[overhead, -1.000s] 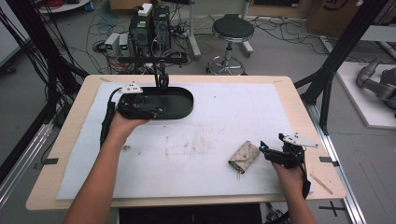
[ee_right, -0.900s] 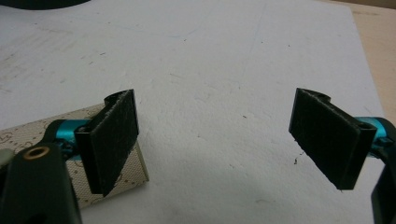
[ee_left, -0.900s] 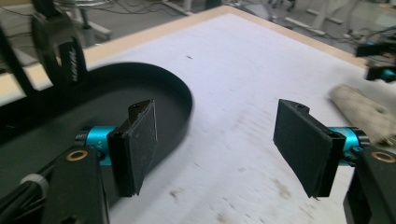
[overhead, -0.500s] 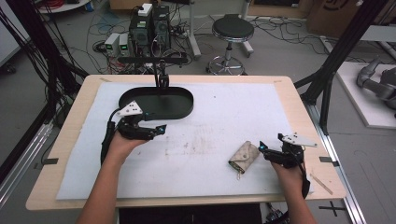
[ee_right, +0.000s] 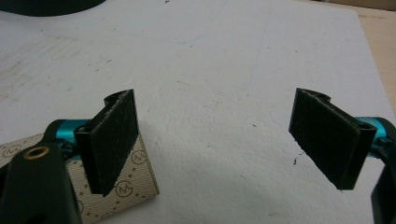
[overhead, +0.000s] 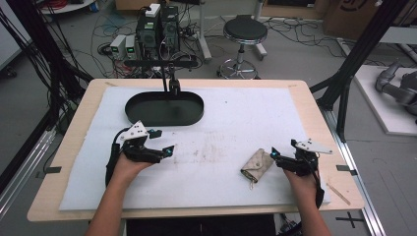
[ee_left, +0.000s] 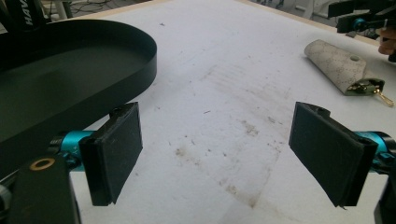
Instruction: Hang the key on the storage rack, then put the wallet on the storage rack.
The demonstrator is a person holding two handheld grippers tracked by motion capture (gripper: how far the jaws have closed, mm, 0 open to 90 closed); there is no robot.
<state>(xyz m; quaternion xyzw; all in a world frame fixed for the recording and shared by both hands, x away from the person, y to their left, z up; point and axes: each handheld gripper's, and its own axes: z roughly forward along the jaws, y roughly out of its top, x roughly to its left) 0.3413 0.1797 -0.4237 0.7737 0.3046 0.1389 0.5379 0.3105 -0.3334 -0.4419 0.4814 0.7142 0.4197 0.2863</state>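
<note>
The left claw (overhead: 162,142) hangs over the white mat (overhead: 236,123) toward the counter's (overhead: 314,98) left edge, just in front of the black tray (overhead: 164,109), which sits near the far edge, left of the middle. Its jaws have just been opening and now stand spread wide — nothing lies between them, only bare stained mat, as the left gripper view shows with the tray's wall (ee_left: 140,60) at its left and the pouch (ee_left: 343,67) far off at upper right. The pouch (overhead: 257,166), a beige patterned key holder with a snap and a brass clip poking from one end, lies flat on the mat toward the near right corner, well apart from the tray. The right claw (overhead: 273,156) sits just beside the pouch's right end, held by a hand (overhead: 301,179) coming in from the near edge. Its jaws are spread too — in the right gripper view the pouch (ee_right: 135,186) lies beside and behind the left pad (ee_right: 112,140), outside the gap, and whether it touches that pad I cannot tell.
</note>
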